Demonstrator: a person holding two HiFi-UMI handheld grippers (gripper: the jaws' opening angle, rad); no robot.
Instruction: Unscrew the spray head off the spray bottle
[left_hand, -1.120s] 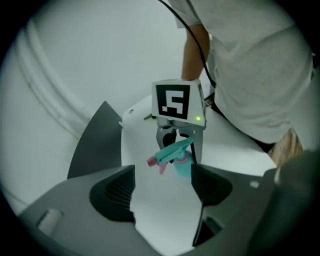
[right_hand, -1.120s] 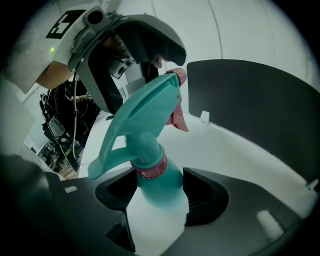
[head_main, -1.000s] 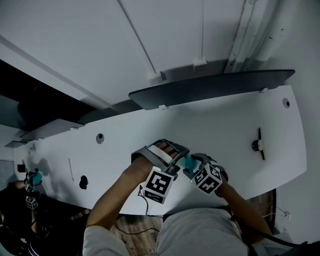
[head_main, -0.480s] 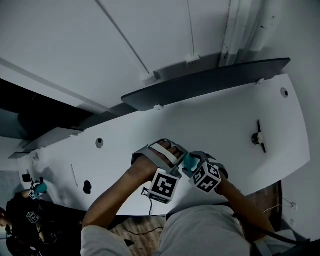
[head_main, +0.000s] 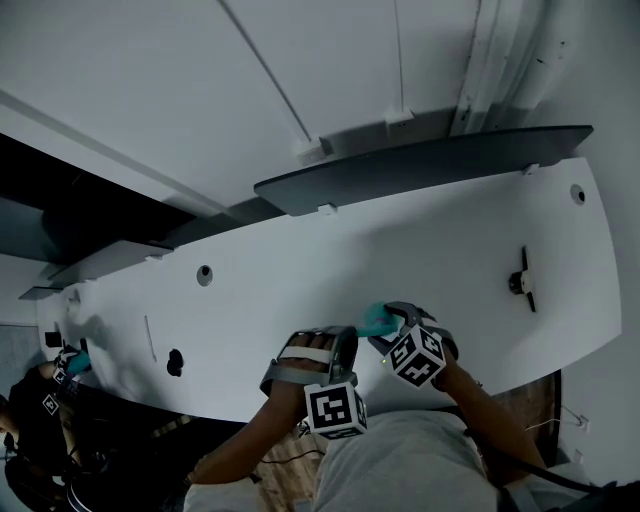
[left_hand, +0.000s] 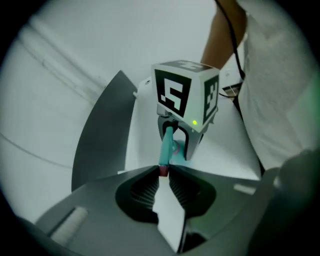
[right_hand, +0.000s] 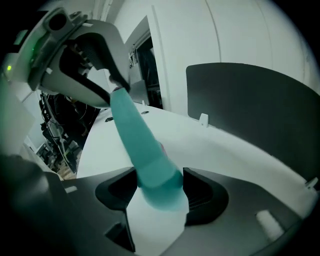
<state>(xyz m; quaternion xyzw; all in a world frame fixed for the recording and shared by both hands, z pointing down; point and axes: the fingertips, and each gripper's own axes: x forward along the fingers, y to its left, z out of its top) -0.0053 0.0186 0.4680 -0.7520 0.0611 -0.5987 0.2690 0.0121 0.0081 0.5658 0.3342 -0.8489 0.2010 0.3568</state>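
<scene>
Above white table (head_main: 450, 260), left tool (left_hand: 164, 169), rolled over, just closed on spray head (left_hand: 163, 172); right tool (right_hand: 159, 186) grips bottle (right_hand: 140, 140)

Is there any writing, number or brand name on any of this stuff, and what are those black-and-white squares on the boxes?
No readable words, numbers or brands anywhere.
Left marker cube and right marker cube: black-and-white square patterns only, no lettering; one face looks roughly like a "5" but is a pattern.
Spray bottle: plain teal, no label visible.
</scene>
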